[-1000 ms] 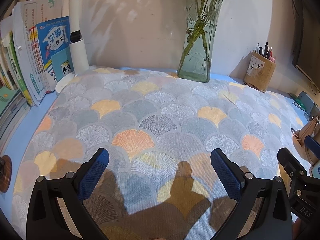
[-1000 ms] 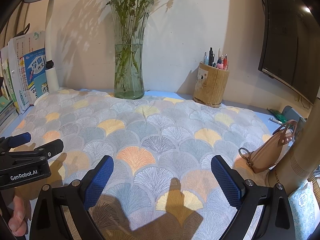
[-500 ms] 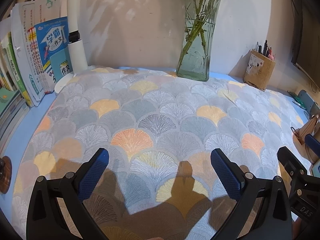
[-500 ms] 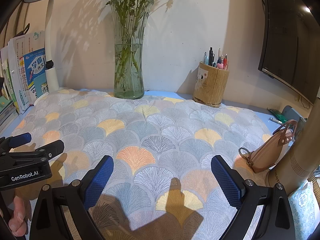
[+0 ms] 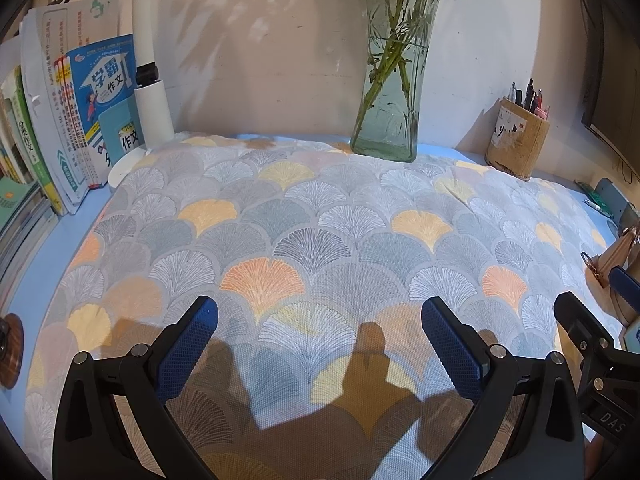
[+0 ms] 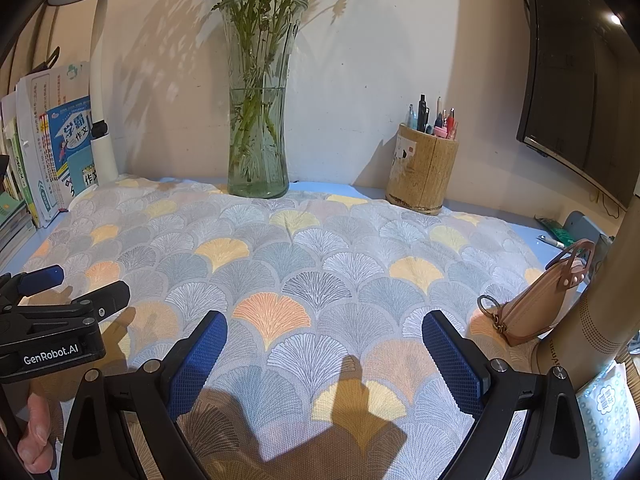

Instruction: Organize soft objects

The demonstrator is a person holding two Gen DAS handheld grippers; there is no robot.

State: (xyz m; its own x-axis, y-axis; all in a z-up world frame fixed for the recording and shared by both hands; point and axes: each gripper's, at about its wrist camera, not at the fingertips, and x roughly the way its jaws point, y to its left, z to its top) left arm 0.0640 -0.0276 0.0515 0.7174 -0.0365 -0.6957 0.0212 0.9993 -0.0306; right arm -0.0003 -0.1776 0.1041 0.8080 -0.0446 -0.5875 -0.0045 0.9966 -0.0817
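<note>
A soft cloth with a fan-leaf pattern in grey, yellow and orange (image 5: 320,232) lies spread flat over the blue desk; it also shows in the right wrist view (image 6: 320,264). My left gripper (image 5: 320,340) is open and empty, hovering over the cloth's near edge. My right gripper (image 6: 324,344) is open and empty, also above the near part of the cloth. The left gripper shows at the left of the right wrist view (image 6: 52,304); the right gripper shows at the right edge of the left wrist view (image 5: 592,320).
A glass vase with flowers (image 6: 260,120) stands at the back on the cloth's far edge. A bamboo pen holder (image 6: 424,172) is back right, books (image 5: 60,120) and a white lamp (image 5: 154,108) back left. A small tan handbag (image 6: 536,308) and a cardboard tube (image 6: 600,304) stand at the right.
</note>
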